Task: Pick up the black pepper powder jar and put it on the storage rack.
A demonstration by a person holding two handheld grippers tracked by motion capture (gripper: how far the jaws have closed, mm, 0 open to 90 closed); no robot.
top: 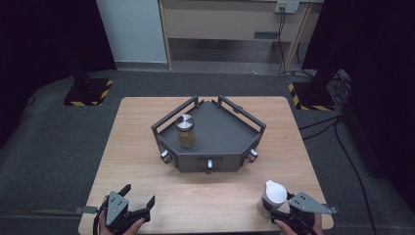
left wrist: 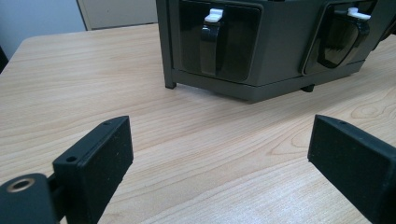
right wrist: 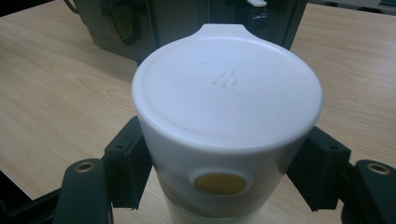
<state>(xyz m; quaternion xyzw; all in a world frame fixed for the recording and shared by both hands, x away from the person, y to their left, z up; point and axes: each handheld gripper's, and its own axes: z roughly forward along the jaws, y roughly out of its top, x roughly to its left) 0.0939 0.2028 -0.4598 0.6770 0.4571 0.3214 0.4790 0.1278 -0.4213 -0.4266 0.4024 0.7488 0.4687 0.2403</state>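
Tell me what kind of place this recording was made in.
Probably a lab or studio set up for recording, not a home. A lone wooden table stands on grey carpet between black curtains and stand bases with yellow-black hazard tape. A dark grey rack sits on it, and cables trail across the floor.

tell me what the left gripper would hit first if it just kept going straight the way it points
Probably the dark grey angular tray: past the open left gripper lies bare wooden table, then the tray's front wall with its black latch. Depth is hard to judge; if angled down, it might meet the tabletop first.
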